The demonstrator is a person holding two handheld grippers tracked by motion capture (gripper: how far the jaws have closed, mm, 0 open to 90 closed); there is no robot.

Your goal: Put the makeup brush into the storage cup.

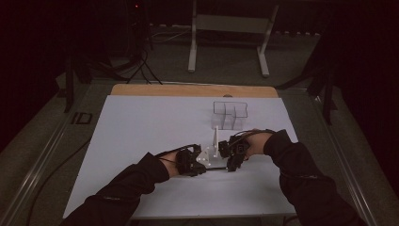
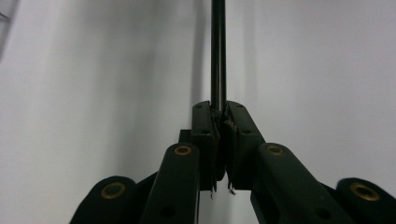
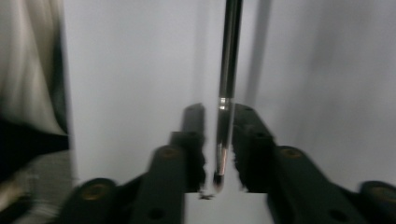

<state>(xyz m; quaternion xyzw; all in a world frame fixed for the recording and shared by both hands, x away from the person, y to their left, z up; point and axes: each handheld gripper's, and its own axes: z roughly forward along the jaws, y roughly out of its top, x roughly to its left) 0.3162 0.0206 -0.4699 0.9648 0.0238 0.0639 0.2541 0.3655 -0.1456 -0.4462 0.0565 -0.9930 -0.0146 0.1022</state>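
Observation:
A thin dark rod lies level between my two grippers, low over the white sheet. In the left gripper view the rod runs straight away from me, and my left gripper is shut on its near end. My left gripper sits at the rod's left end in the high view, my right gripper at its right end. In the blurred right gripper view the rod has a clear tip section, and it lies between the parted jaws of my right gripper, close to the right jaw.
A clear plastic organiser with open compartments stands on the white sheet behind my right hand. The wooden table edge shows at the back. A cable runs along the left side. A metal stand stands beyond the table.

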